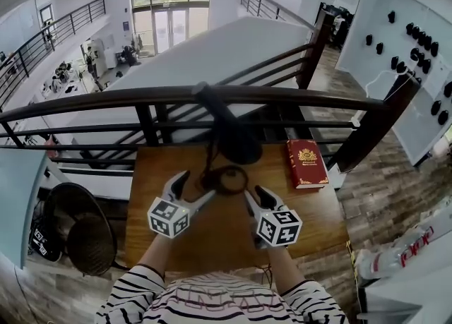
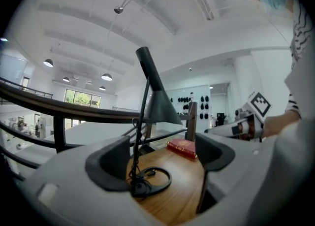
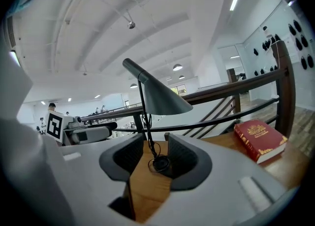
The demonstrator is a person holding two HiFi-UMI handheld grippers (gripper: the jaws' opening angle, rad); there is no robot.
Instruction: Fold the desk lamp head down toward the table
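The desk lamp (image 1: 236, 142) stands upright on the wooden counter (image 1: 219, 238) at my 12 o'clock, its cone head raised and its ring base lying between my 2 grippers. My left gripper (image 1: 195, 187) sits at the base's 8 o'clock with its jaws spread wide on nothing, and my right gripper (image 1: 256, 195), at the base's 4 o'clock, has its jaws parted less widely, also empty. A red book (image 1: 306, 162) lies on the counter at the lamp's 3 o'clock.

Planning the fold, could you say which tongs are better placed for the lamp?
Probably right: the lamp stem sits centred between the open right tongs, but off-centre between the left tongs.
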